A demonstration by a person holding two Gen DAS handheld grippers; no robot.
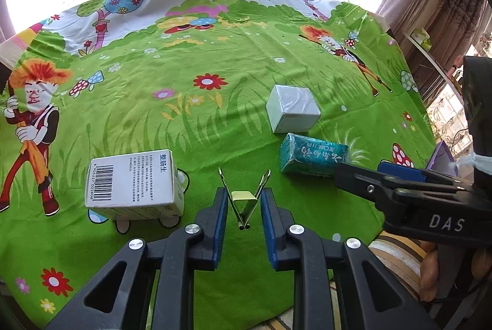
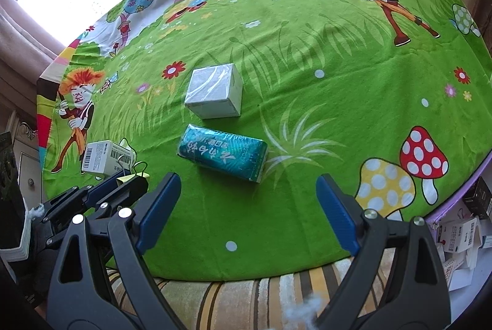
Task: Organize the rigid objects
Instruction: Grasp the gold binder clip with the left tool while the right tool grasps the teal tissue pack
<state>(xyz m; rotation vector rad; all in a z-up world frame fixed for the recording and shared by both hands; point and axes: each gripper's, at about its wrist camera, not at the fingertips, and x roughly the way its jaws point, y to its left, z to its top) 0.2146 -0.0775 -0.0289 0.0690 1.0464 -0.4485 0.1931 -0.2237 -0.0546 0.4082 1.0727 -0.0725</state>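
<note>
Looking through my left wrist camera, I see the left gripper [image 1: 244,204] clamped on a yellow binder clip [image 1: 244,201], its wire handles splayed upward. A barcoded medicine box [image 1: 133,187] lies just left; a white box [image 1: 292,108] and teal tissue pack [image 1: 313,158] sit ahead.

Through my right wrist camera, the right gripper [image 2: 249,207] hangs wide open and empty, near the tissue pack on the green cartoon tablecloth [image 2: 307,53].
</note>
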